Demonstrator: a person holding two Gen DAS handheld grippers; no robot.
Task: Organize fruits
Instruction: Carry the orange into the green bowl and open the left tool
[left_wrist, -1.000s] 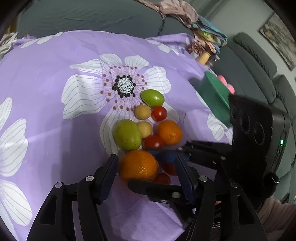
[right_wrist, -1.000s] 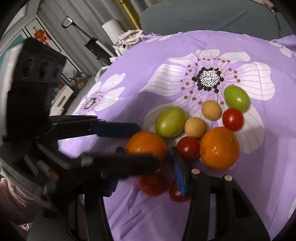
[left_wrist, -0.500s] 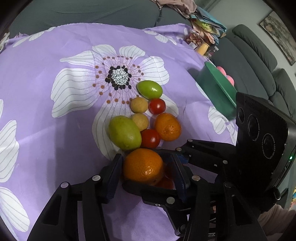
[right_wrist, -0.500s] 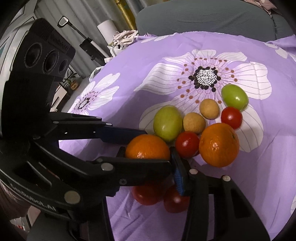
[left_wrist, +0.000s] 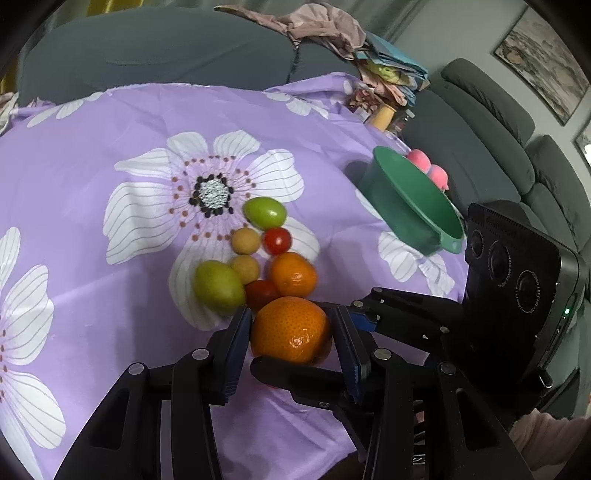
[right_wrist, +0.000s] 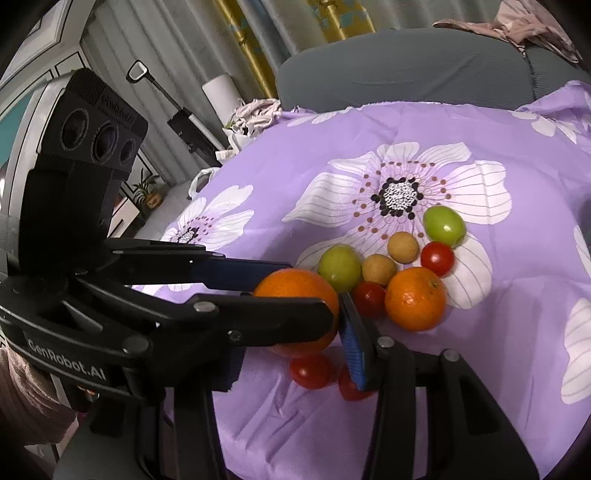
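Note:
My left gripper (left_wrist: 290, 332) is shut on a large orange (left_wrist: 291, 329), held a little above the purple flowered cloth; it also shows in the right wrist view (right_wrist: 295, 291). My right gripper (right_wrist: 291, 350) is open just below and beside that orange, over two red tomatoes (right_wrist: 312, 371). On the cloth lie a second orange (left_wrist: 293, 275), two green fruits (left_wrist: 218, 288) (left_wrist: 265, 213), two tan round fruits (left_wrist: 245, 240), and red tomatoes (left_wrist: 277, 240).
A green bowl (left_wrist: 413, 206) stands at the right of the cloth with pink balls (left_wrist: 428, 168) behind it. A grey sofa (left_wrist: 498, 155) wraps the far side and right. Clutter lies at the cloth's far right corner.
My left gripper has closed on the large orange and lifted it off the cloth. The right gripper stayed close beside it.

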